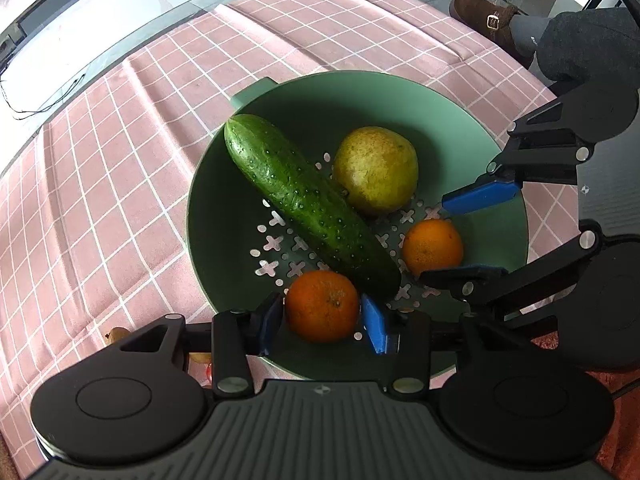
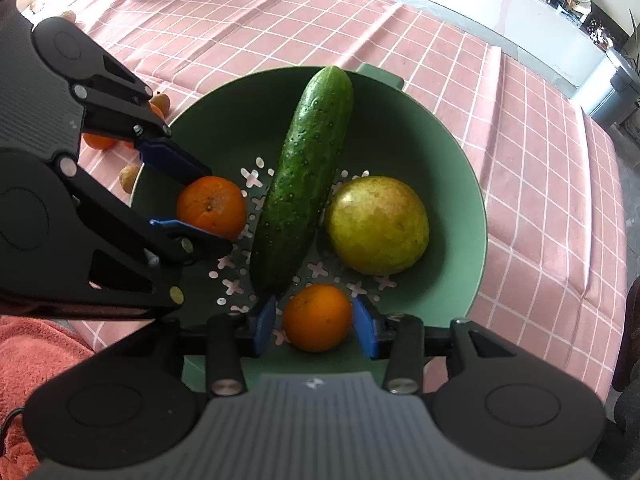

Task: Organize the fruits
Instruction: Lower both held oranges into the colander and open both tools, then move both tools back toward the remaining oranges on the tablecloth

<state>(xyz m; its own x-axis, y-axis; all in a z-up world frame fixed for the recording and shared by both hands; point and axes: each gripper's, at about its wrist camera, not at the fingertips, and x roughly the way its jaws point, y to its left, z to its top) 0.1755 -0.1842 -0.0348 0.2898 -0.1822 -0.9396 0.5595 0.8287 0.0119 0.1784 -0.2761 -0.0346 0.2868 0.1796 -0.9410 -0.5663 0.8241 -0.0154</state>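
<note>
My left gripper (image 1: 322,322) straddles one orange (image 1: 322,306) in the green colander (image 1: 224,216); its jaws stand apart, pads clear of the peel. My right gripper (image 2: 316,322) straddles the second orange (image 2: 317,317) likewise, released. Both oranges rest on the colander floor beside the cucumber (image 1: 308,204) and the pear (image 1: 376,170).
</note>
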